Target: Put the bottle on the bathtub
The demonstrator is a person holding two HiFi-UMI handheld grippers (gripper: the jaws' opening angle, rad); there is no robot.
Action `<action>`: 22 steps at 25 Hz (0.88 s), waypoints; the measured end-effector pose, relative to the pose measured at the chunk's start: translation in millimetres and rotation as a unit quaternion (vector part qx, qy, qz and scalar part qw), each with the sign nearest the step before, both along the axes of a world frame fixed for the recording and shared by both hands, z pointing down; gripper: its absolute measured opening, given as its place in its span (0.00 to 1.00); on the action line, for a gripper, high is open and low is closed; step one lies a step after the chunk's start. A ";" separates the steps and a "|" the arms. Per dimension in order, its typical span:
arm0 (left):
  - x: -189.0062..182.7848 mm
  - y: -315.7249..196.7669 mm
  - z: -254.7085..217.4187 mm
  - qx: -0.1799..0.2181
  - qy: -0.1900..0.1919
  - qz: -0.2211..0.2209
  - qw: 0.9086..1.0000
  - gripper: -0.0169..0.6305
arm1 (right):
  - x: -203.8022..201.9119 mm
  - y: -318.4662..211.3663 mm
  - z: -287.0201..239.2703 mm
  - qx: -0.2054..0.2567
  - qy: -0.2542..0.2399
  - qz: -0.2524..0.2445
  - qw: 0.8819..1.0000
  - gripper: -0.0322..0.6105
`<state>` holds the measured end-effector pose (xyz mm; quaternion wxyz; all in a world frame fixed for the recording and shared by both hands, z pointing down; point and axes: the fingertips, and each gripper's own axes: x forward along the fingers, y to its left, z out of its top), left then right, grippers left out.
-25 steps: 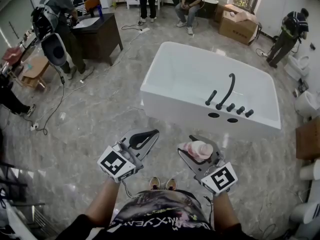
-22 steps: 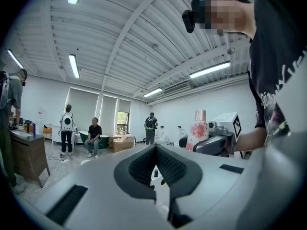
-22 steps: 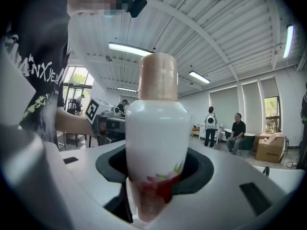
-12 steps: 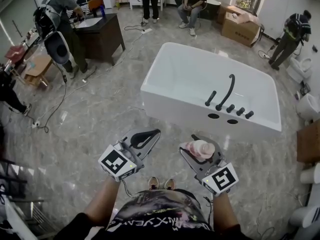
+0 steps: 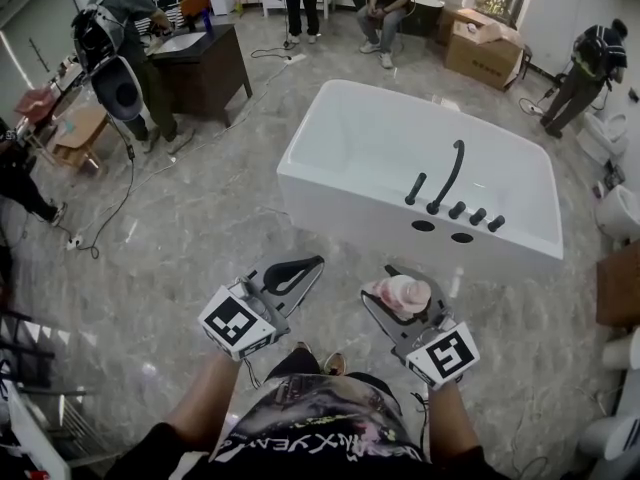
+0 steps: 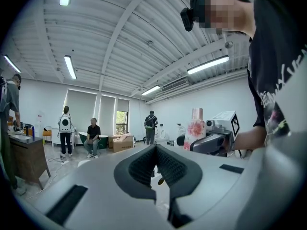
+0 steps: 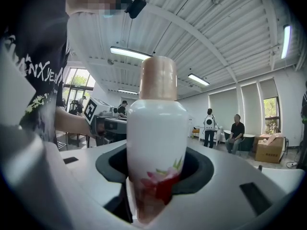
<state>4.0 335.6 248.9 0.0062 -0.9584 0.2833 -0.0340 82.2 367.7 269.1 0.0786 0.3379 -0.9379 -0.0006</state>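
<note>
A white bottle (image 7: 156, 143) with a pink flower print and a tan cap stands upright between the jaws of my right gripper (image 7: 156, 176), which is shut on it. In the head view the bottle (image 5: 400, 295) rides in the right gripper (image 5: 405, 303) at waist height, short of the white bathtub (image 5: 350, 203). The tub has a black faucet (image 5: 447, 176) and knobs on its near right rim. My left gripper (image 5: 292, 276) is level with the right one, its jaws shut with nothing between them. The left gripper (image 6: 156, 164) view also shows the bottle (image 6: 195, 128) off to the right.
A dark desk (image 5: 205, 63) stands at the back left, with cables (image 5: 110, 218) trailing over the marble floor. Cardboard boxes (image 5: 490, 38) sit at the back right. Several people stand or sit around the room's edges. White toilets (image 5: 620, 208) line the right side.
The bathtub has come slightly nearer in the head view as I step forward. Both grippers hold the same pose, and the bottle stays gripped.
</note>
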 end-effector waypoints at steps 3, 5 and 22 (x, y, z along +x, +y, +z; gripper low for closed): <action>5.1 8.4 3.5 0.002 -0.003 0.000 1.000 0.04 | 4.7 8.3 1.5 0.003 -0.004 -0.001 1.000 0.39; 8.3 12.6 2.1 0.003 0.000 -0.003 1.000 0.04 | 7.0 11.9 0.8 0.007 -0.005 -0.003 1.000 0.39; 13.4 15.7 15.3 0.022 -0.005 -0.007 1.000 0.04 | 8.0 10.2 17.3 0.021 -0.007 -0.008 1.000 0.39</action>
